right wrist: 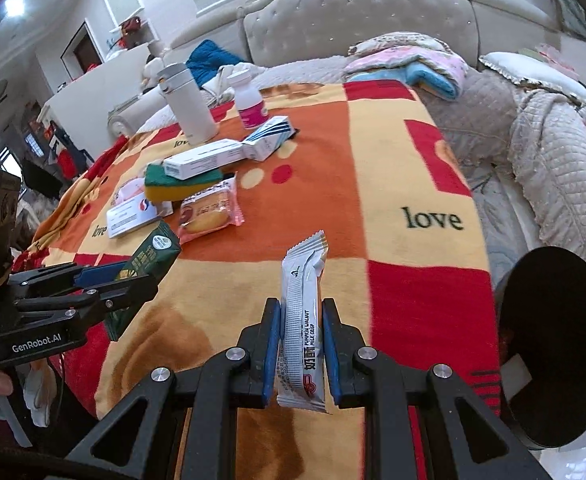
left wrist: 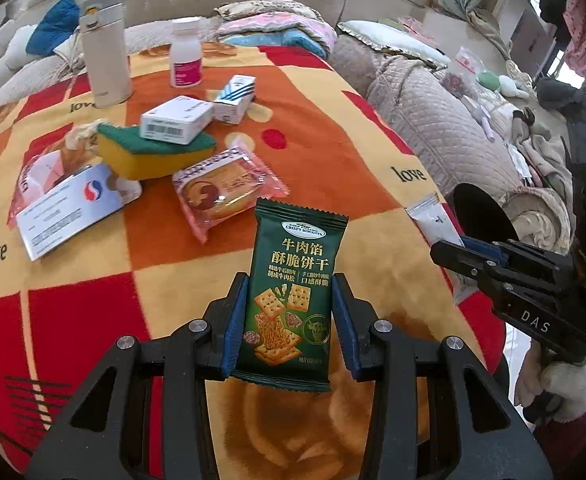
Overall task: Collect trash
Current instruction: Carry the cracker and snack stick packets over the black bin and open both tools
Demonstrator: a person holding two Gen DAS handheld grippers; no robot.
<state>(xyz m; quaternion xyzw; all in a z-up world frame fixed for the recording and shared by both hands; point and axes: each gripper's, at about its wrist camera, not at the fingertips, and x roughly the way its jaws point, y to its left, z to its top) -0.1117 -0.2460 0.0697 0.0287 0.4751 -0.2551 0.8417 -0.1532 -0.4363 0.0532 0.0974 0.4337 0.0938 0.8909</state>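
Left gripper [left wrist: 291,316] clamped on 1 green biscuit packet [left wrist: 293,280], held above the checked blanket [left wrist: 333,168]. Right gripper [right wrist: 301,344] clamped on 1 white snack wrapper [right wrist: 303,320], also raised over the blanket, beside a black bin [right wrist: 553,344].

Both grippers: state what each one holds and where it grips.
Left gripper clamps the green biscuit packet by its lower side edges. Right gripper clamps the white snack bar wrapper around its lower half.
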